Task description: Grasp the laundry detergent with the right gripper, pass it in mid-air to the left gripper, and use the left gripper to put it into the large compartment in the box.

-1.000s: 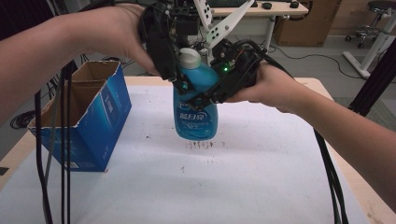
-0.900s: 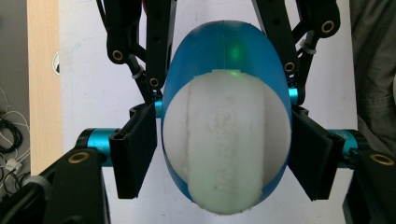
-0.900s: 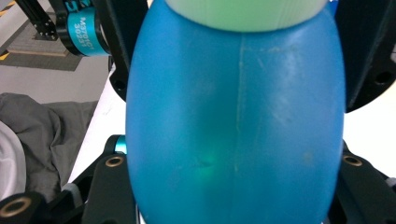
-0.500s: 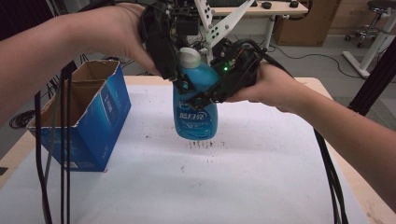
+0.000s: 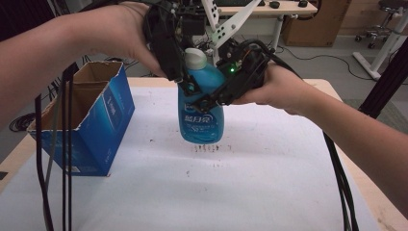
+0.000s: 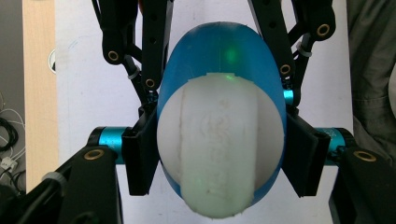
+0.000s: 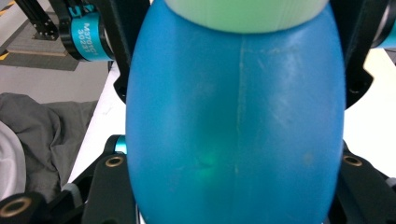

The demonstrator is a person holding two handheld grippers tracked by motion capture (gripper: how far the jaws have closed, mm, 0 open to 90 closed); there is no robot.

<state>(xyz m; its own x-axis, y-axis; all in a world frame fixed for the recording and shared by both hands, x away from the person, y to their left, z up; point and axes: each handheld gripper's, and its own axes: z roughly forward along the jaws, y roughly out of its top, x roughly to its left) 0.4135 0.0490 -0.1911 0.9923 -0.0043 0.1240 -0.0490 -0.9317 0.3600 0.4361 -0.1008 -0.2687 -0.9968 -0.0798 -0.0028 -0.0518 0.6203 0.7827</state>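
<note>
Blue bottle, white Chinese label unreadable, white cap in left claw, body in right claw.

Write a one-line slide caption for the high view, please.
Both grippers, left and right, clamp a blue bottle beside an open box.

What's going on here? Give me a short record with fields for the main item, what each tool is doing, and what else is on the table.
main item: blue bottle with a white cap, upright
left gripper: jaws closed on the bottle beside the cap
right gripper: jaws closed on the bottle's upper body
nearby: open blue cardboard box at the left, apart from the bottle
surface: white table
</note>
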